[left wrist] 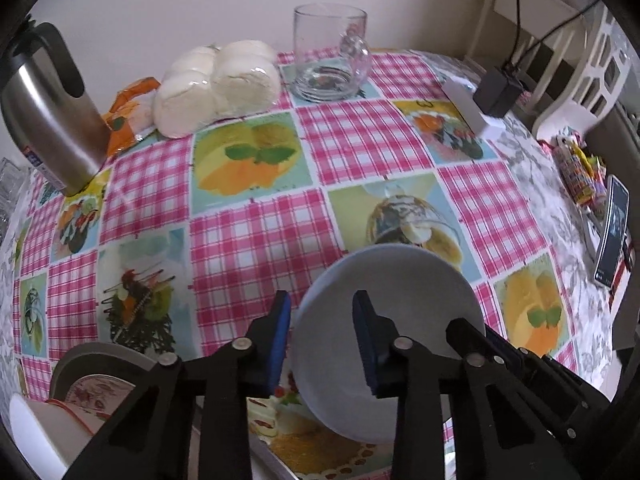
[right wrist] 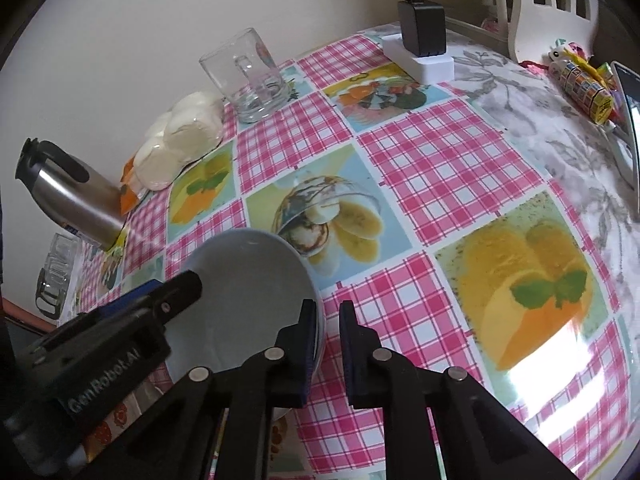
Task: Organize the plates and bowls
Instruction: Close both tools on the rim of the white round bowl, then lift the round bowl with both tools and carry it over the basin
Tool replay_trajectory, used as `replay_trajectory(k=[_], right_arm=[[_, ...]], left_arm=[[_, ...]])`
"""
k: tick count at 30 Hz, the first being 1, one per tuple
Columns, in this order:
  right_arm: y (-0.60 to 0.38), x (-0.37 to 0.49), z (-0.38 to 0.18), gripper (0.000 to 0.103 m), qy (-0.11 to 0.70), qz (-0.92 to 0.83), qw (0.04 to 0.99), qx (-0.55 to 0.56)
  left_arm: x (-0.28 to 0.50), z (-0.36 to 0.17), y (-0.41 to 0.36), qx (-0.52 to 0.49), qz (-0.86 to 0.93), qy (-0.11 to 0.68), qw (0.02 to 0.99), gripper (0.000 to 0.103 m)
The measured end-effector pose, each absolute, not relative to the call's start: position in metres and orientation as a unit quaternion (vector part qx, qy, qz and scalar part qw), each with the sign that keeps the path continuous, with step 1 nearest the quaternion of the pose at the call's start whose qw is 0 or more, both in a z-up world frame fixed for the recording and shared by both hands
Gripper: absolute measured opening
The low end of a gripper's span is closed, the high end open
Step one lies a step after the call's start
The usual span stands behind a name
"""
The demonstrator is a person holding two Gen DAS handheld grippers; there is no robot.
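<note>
A pale blue bowl [left wrist: 392, 288] lies tilted on the checked tablecloth, near the front edge. My left gripper [left wrist: 324, 336] straddles its left rim, one blue pad outside and one inside, with a gap still showing at the inner pad. In the right wrist view the same bowl [right wrist: 248, 280] has my right gripper [right wrist: 326, 336] closed narrowly over its right rim. A finger [left wrist: 464, 332] of the right gripper shows against the bowl's far side. A stack of plates [left wrist: 96, 376] sits at the lower left, a grey one and a floral one among them.
A steel flask [left wrist: 52, 112], a bag of white buns [left wrist: 216, 84] and a glass mug [left wrist: 328, 56] stand along the wall. A white power strip [right wrist: 420, 60] with a black charger [right wrist: 422, 26] lies at the back right. A phone [left wrist: 612, 232] and sweets [left wrist: 576, 176] sit by the right edge.
</note>
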State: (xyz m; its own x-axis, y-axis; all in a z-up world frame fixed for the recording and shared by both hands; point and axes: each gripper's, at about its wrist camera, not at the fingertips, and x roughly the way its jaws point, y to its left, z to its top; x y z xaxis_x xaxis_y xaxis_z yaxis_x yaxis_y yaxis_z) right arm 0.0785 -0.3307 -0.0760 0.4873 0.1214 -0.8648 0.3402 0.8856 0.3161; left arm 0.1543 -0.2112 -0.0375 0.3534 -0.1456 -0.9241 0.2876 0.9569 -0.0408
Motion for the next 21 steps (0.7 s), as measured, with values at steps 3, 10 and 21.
replay_trajectory(k=[3,10,21], right_arm=[[-0.332,0.079,-0.078,0.013,0.504,-0.067,0.829,0.232],[-0.333,0.079,-0.084,0.013,0.513,-0.07,0.822,0.238],[-0.333,0.079,-0.092,0.013,0.519,-0.061,0.813,0.257]], left_arm=[[0.154,-0.04,-0.212,0.07,-0.134,0.553,0.82,0.03],[0.157,-0.053,-0.209,0.062,-0.132,0.568,0.81,0.021],[0.156,-0.059,-0.209,0.057,-0.139,0.572,0.807,0.016]])
